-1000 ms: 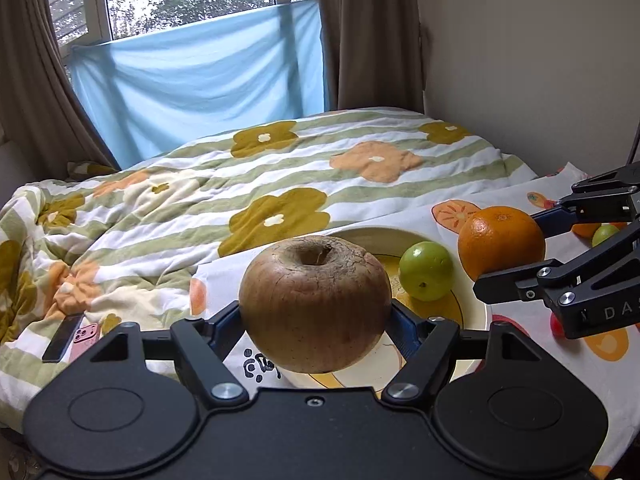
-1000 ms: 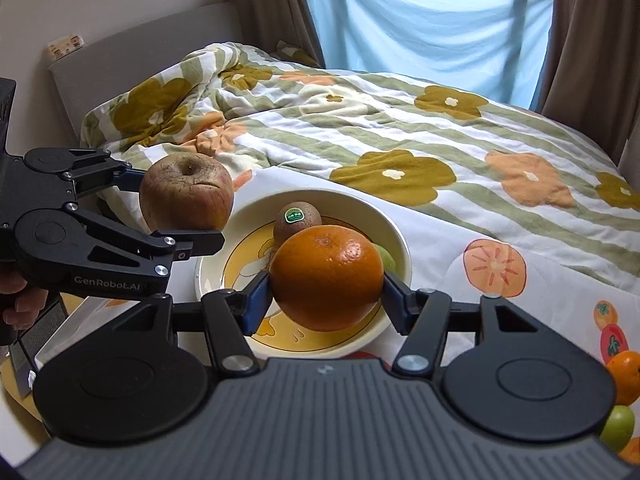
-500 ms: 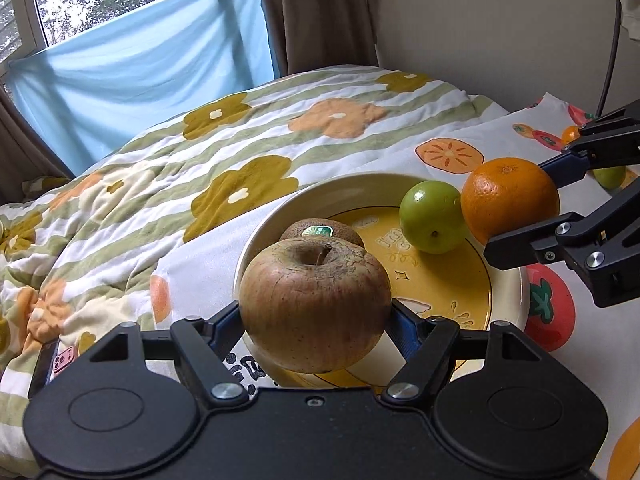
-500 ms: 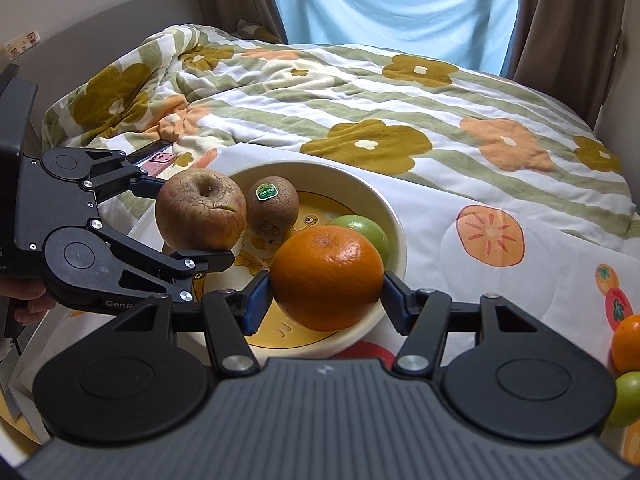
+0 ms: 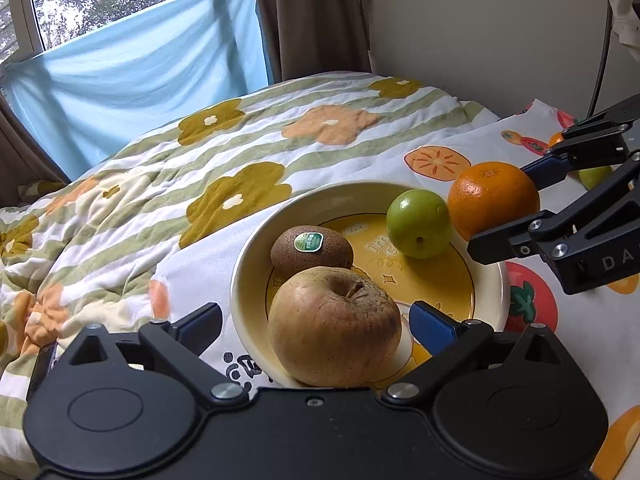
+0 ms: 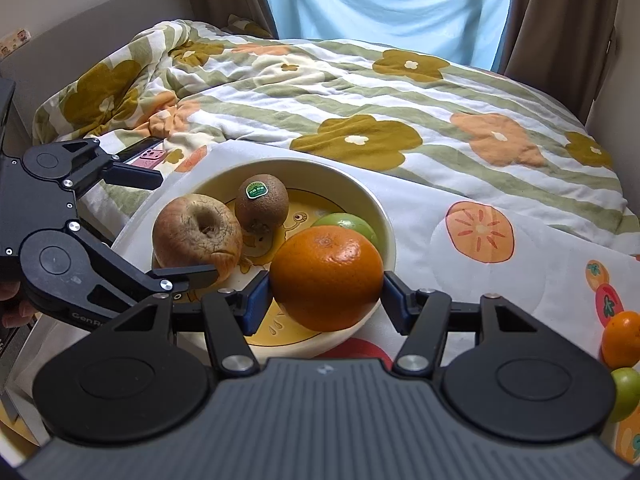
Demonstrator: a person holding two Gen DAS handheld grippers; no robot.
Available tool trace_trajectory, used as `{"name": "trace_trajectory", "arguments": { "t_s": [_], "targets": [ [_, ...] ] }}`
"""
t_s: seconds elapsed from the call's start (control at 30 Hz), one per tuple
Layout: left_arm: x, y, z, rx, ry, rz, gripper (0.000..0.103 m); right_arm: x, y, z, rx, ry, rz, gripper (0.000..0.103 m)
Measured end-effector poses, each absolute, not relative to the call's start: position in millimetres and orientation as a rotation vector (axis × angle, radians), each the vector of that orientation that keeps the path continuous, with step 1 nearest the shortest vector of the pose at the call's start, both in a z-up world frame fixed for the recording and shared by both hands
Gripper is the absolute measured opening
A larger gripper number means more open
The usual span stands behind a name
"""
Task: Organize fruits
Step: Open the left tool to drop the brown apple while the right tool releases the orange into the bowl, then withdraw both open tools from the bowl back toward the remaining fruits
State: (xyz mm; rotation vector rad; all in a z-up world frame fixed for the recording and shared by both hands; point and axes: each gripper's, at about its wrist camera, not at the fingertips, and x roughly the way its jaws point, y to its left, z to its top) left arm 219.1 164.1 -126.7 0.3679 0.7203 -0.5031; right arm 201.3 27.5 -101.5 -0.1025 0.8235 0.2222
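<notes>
Apple (image 5: 334, 326) sits in the plate (image 5: 248, 280) between the left gripper's (image 5: 316, 322) opening jaws, its pads clear of the fruit. Beside it lie a kiwi (image 5: 312, 249) and a green fruit (image 5: 419, 224). The right gripper (image 6: 326, 294), angled downward, is clamped on an orange (image 6: 326, 278) over the plate's near rim.

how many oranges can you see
2. One orange is clamped in the right gripper over the bowl's near rim; the second orange lies on the cloth at far right. More may sit outside the frame.
</notes>
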Motion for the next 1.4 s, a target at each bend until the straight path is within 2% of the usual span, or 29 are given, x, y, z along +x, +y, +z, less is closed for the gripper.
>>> {"name": "trace_trajectory", "arguments": {
  "t_s": [0.8, 0.83, 0.87, 0.9, 0.93, 1.4],
  "targets": [
    [186, 189, -128, 0.307, 0.775, -0.477, 0.102, 214, 57, -132, -0.157, 0.898, 0.287, 0.075],
    [186, 190, -128, 0.305, 0.775, -0.476, 0.102, 213, 58, -131, -0.169, 0.886, 0.281, 0.081],
    [186, 190, -128, 0.304, 0.774, -0.476, 0.102, 211, 58, -129, -0.182, 0.870, 0.273, 0.094],
    [186, 190, -128, 0.304, 0.773, -0.477, 0.102, 209, 58, -127, -0.197, 0.852, 0.261, 0.101],
    [186, 190, -128, 0.304, 0.772, -0.477, 0.102, 207, 58, -125, -0.202, 0.834, 0.255, 0.103],
    [179, 193, -110, 0.277, 0.746, -0.449, 0.102, 194, 49, -99, -0.173, 0.797, 0.230, 0.103]
  ]
}}
